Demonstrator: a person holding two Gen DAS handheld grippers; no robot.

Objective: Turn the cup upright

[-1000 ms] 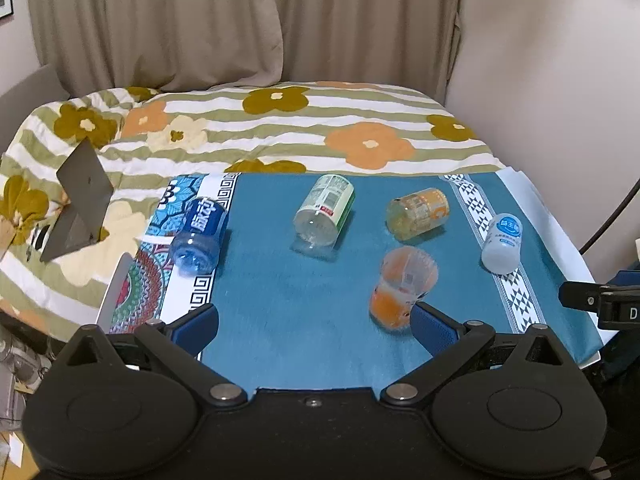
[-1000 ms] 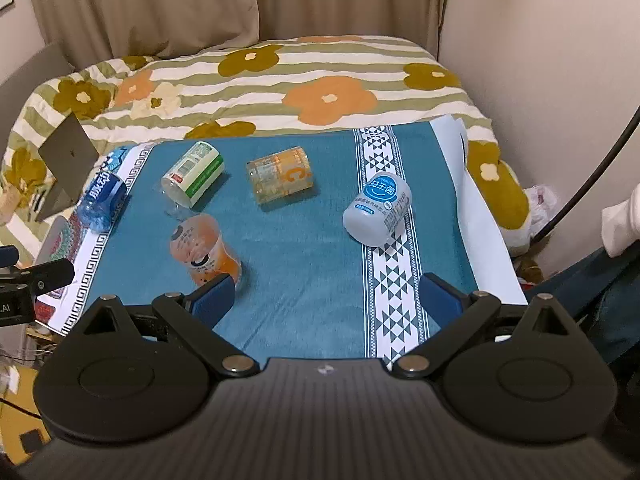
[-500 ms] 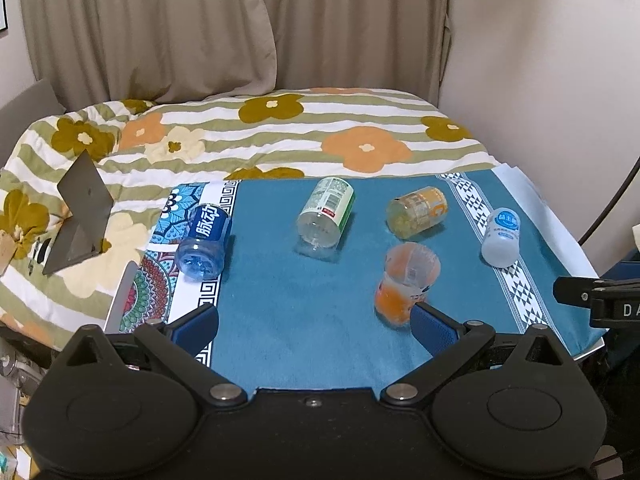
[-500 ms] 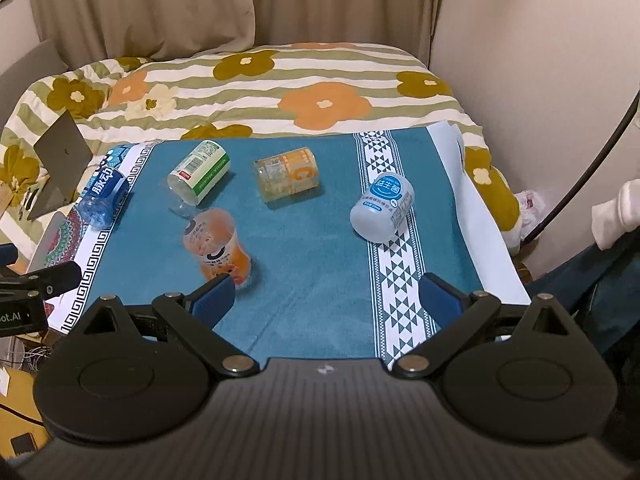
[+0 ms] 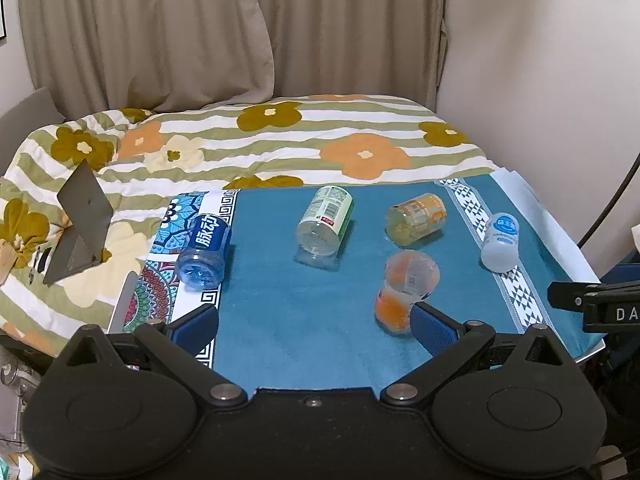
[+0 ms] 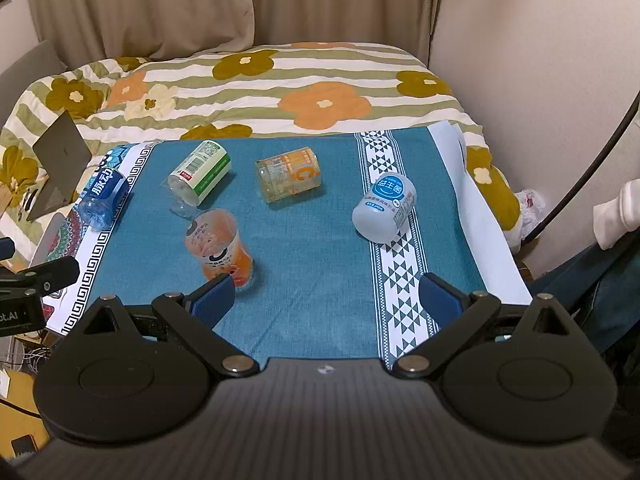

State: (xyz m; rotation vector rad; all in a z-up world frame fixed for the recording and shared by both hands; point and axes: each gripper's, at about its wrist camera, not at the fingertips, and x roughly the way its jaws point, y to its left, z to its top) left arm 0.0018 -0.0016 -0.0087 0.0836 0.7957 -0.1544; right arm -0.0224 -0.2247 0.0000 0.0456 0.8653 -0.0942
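Observation:
Several plastic cups lie on a teal cloth (image 5: 288,320): a blue one (image 5: 203,249) at the left, a green-and-white one (image 5: 325,222), a yellow-orange one (image 5: 416,220), an orange one (image 5: 404,288) nearest me, and a white-and-blue one (image 5: 500,242) at the right. All lie on their sides; the orange one tilts. In the right wrist view they are the blue (image 6: 105,197), green (image 6: 199,171), yellow (image 6: 289,175), orange (image 6: 219,246) and white (image 6: 384,208) cups. My left gripper (image 5: 314,330) and right gripper (image 6: 326,298) are open and empty, near the cloth's front edge.
The cloth (image 6: 320,248) covers a table in front of a bed with a flowered striped quilt (image 5: 280,140). A grey tablet stand (image 5: 78,224) leans on the quilt at the left. Curtains (image 5: 200,32) and a wall are behind. A cable (image 6: 592,168) hangs at the right.
Both grippers have pulled back and risen, so the cups look smaller and farther. The orange cup has shifted slightly. Both grippers stay open.

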